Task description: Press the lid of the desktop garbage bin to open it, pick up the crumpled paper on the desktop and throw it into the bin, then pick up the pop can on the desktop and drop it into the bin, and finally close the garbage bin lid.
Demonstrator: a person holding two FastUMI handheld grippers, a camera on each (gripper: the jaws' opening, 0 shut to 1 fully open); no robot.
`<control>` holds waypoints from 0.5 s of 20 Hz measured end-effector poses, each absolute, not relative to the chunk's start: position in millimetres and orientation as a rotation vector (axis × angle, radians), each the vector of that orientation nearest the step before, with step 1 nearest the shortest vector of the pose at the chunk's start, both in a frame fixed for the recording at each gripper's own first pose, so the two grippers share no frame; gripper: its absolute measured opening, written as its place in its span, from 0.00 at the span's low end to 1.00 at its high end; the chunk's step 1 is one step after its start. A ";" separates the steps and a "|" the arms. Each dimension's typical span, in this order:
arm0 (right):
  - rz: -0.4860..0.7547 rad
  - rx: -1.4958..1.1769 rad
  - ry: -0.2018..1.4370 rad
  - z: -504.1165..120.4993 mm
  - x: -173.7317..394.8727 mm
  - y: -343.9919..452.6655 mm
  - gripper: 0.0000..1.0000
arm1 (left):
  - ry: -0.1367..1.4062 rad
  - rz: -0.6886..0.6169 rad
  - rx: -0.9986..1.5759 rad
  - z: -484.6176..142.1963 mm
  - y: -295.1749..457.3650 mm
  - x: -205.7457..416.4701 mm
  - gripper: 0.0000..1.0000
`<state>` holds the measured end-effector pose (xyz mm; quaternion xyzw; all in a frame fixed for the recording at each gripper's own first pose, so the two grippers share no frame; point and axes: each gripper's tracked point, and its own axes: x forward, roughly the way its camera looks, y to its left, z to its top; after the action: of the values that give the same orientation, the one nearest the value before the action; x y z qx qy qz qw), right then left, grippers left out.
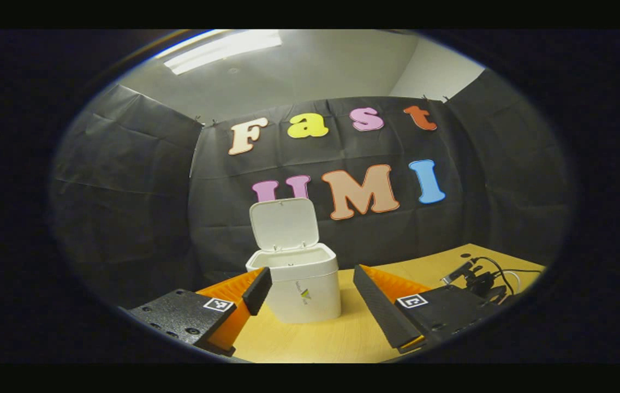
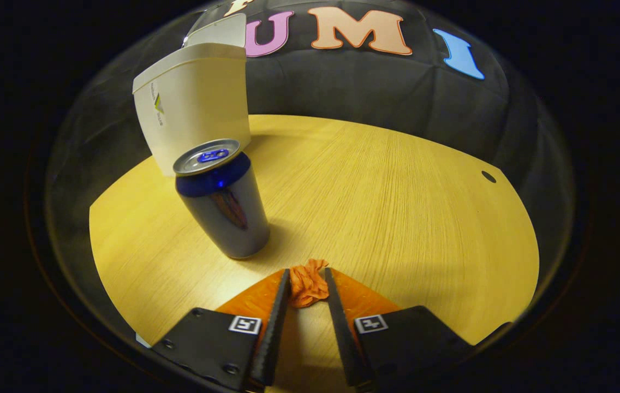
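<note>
In the left gripper view the white desktop bin (image 1: 303, 292) stands on the wooden table with its lid (image 1: 284, 224) flipped up. My left gripper (image 1: 310, 275) is open and empty, its fingers on either side of the bin's front. In the right gripper view my right gripper (image 2: 307, 273) is shut on the orange crumpled paper (image 2: 306, 284), close above the tabletop. A blue pop can (image 2: 224, 206) stands upright just ahead and to the left of it. Behind the can stands the bin (image 2: 195, 112).
The wooden table (image 2: 386, 191) stretches wide to the right of the can. A small black device with cables (image 1: 479, 278) lies at the table's far right corner. Black cloth walls close off the back.
</note>
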<state>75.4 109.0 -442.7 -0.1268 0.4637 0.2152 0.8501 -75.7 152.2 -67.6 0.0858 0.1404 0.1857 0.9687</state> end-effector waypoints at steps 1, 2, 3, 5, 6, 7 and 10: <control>0.454 -0.268 0.982 -441.0 75.4 108.2 0.42 | 0.283 0.370 0.169 -68.1 151.7 -74.3 0.93; 0.457 -0.262 0.967 -437.8 79.2 108.3 0.42 | 0.281 0.362 0.163 -67.5 151.5 -71.2 0.92; 0.452 -0.250 0.953 -429.0 79.0 107.6 0.41 | 0.275 0.354 0.157 -67.6 151.4 -69.1 0.92; 0.446 -0.217 0.895 -399.1 91.3 110.6 0.37 | 0.261 0.338 0.142 -66.9 151.4 -63.1 0.92; 0.443 -0.202 0.841 -377.0 102.0 114.3 0.37 | 0.253 0.330 0.134 -66.0 153.3 -58.6 0.92; 0.453 -0.178 0.785 -350.2 113.2 120.9 0.37 | 0.244 0.322 0.123 -66.9 154.3 -55.9 0.92; 0.475 -0.155 0.608 -261.9 146.4 148.6 0.37 | 0.225 0.301 0.083 -69.4 158.5 -50.0 0.92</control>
<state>146.4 148.6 -261.9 -0.0755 0.2964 0.2314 0.9235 -50.0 158.5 -69.4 0.0414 0.1117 0.1497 0.9815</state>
